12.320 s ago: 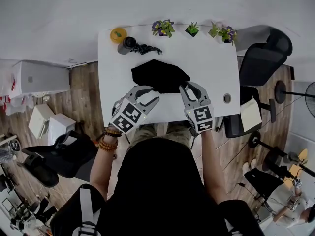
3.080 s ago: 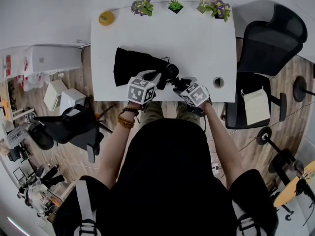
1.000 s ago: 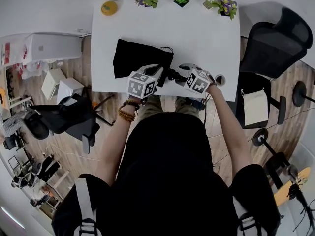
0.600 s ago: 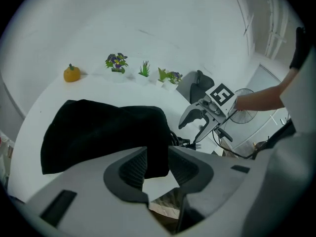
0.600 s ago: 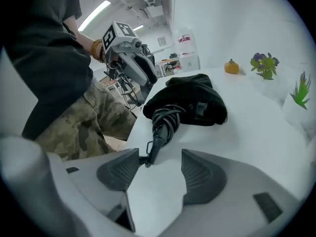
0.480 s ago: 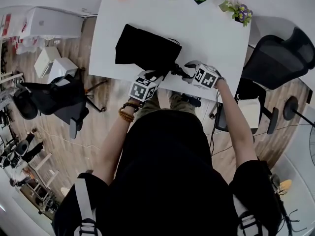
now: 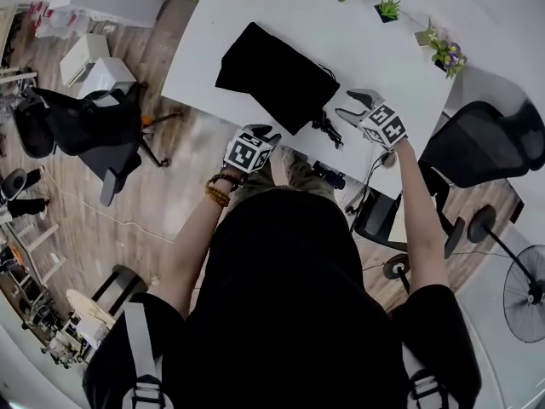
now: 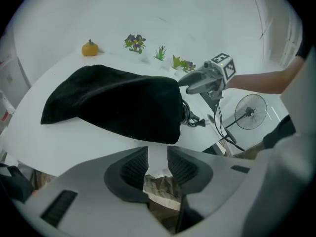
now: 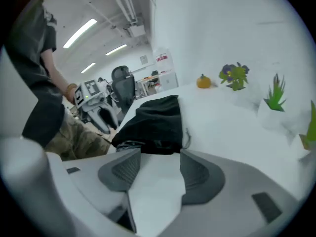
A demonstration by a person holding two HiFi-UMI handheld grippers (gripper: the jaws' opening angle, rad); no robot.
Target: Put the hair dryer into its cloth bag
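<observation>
The black cloth bag lies bulging on the white table. In the left gripper view the bag looks full. The hair dryer's body is hidden. Only a black cord spills from the bag's mouth near the front edge, and the left gripper view also shows the cord. My left gripper hangs just off the table's near edge, short of the bag. Its jaws have just been opening and hold nothing. My right gripper hovers right of the cord. Its jaws are wide but have just been closing a little, with only bare table between them.
Three small potted plants stand along the far edge, with an orange ornament at the far left corner. A black office chair is right of the table, a floor fan behind it. Another dark chair stands on the floor at left.
My left gripper let go at the bag's mouth and drew back off the near edge. My right gripper moved right, away from the cord. The bag stayed put.
</observation>
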